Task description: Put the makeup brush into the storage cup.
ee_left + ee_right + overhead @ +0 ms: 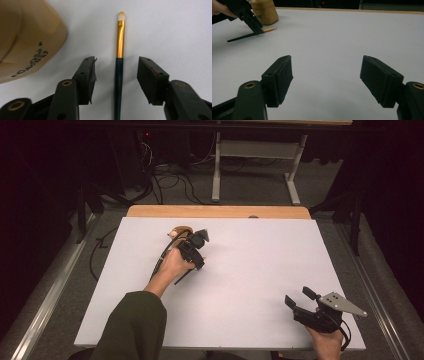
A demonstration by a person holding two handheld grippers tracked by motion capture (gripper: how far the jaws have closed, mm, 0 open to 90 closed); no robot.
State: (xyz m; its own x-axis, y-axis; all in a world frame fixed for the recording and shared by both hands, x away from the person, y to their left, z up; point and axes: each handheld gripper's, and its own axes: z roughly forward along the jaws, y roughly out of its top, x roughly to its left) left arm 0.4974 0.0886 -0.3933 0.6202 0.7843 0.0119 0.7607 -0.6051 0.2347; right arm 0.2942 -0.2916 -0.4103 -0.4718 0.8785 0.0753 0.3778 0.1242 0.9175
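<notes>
I am working at a white table (250,270) with a gripper in each hand. My left gripper (117,72) is lowered over a thin makeup brush (119,75) that lies flat on the tabletop, towards the far left of the table. Seen through the left gripper view, the brush has a dark handle, a gold metal collar and a small pale tip pointing away from me. The jaws are spread, one on each side of the dark handle just below the gold collar, and neither pad touches it yet. A tan jar (25,40) with dark lettering stands just beside the brush, near the left jaw.

My right gripper (309,305) rests low at the near right corner of the table, well apart from the brush, its jaws also spread with nothing between them.

I judge the step in hand to be the grasp of the brush. The next move calls for closing the left jaws squarely on the slim handle, low enough to catch it without scraping the table, and without nudging the jar.
</notes>
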